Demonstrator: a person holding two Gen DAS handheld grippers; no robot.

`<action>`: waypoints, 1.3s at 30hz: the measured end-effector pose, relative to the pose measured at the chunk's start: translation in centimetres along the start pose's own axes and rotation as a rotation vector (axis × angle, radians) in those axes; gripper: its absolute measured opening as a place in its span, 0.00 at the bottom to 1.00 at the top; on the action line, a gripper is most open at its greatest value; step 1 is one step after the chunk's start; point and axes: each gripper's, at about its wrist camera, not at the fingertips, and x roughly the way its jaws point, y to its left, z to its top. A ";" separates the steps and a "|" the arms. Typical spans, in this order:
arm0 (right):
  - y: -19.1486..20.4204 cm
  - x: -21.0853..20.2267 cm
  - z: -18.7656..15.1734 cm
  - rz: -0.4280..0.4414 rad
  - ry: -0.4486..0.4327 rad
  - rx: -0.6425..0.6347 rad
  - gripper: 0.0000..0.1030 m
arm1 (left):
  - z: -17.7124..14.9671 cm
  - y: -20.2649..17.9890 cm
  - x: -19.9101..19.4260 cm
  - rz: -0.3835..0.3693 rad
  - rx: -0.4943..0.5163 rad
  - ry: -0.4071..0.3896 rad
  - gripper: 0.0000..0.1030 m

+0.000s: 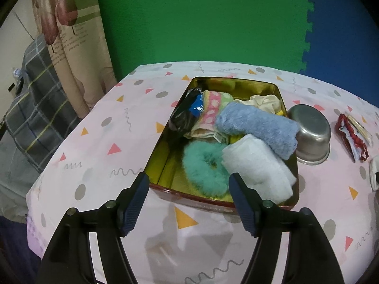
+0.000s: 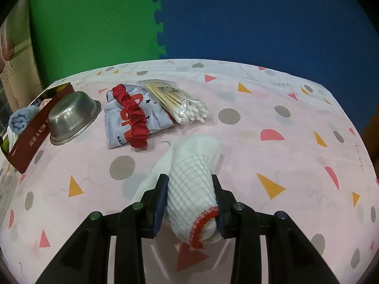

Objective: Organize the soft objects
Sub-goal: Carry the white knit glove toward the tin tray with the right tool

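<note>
A red tin box with a gold inside (image 1: pixel 163 165) sits on the table and holds a blue fluffy roll (image 1: pixel 258 127), a white towel roll (image 1: pixel 258 168), a teal fluffy ring (image 1: pixel 203 170), patterned cloths (image 1: pixel 210 108) and a black and blue item (image 1: pixel 189 111). My left gripper (image 1: pixel 189 182) is open and empty just in front of the box's near rim. My right gripper (image 2: pixel 190 177) is shut on a white knitted roll with a red edge (image 2: pixel 191 177), held low over the table. The box (image 2: pixel 30 130) also shows at the left of the right wrist view.
An upturned steel bowl (image 2: pixel 71 116) stands beside the box. A red scrunchie (image 2: pixel 132 116) lies on a grey printed pouch (image 2: pixel 113 120), next to a bag of cotton swabs (image 2: pixel 175 101). Green and blue foam mats stand behind the table.
</note>
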 end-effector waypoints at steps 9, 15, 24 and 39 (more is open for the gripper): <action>0.4 -0.1 0.0 -0.035 0.000 0.001 0.33 | -0.3 -0.4 0.1 -0.002 0.009 -0.004 0.67; 0.7 -0.4 0.1 -0.051 0.000 0.017 0.30 | -0.3 -0.5 -0.2 -0.016 -0.012 -0.018 0.69; 1.6 -1.6 0.4 -0.028 -0.004 0.022 0.28 | -0.4 -0.5 0.0 -0.008 -0.011 -0.015 0.71; 7.4 -3.9 2.3 0.075 -0.032 -0.054 0.28 | -0.4 -0.2 0.0 -0.007 -0.028 -0.017 0.72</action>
